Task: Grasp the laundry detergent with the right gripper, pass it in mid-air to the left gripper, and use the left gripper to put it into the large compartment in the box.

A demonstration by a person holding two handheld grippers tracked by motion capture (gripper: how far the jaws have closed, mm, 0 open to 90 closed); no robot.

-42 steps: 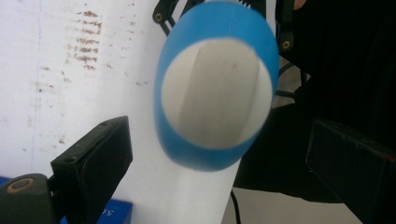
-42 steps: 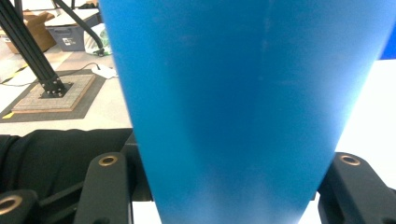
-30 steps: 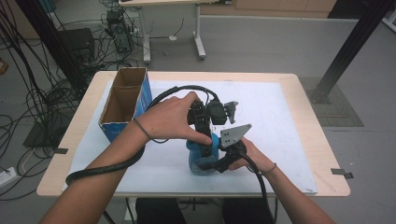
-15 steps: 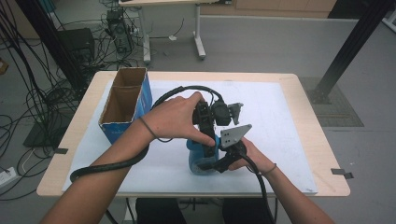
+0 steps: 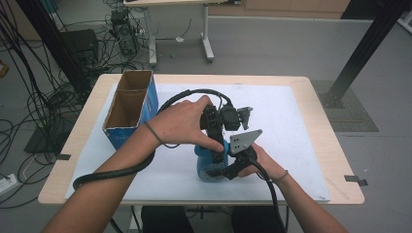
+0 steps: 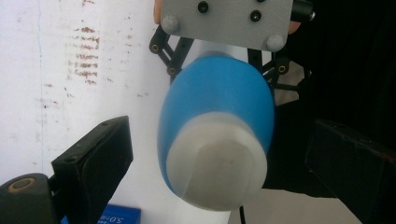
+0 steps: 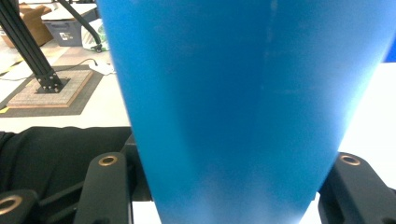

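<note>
Left gripper view looks down the upright blue bottle (image 6: 217,135), white cap between that left gripper's (image 6: 224,163) parted jaws, while the right gripper (image 7: 219,196) clamps its body on the table

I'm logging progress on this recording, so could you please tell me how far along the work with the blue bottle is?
Done: the right gripper is clamped around the blue bottle on the table. In hand: the left gripper sits over the bottle's white cap, jaws open either side, not touching it. Left: closing on the cap; the cardboard box stands apart, open.
</note>
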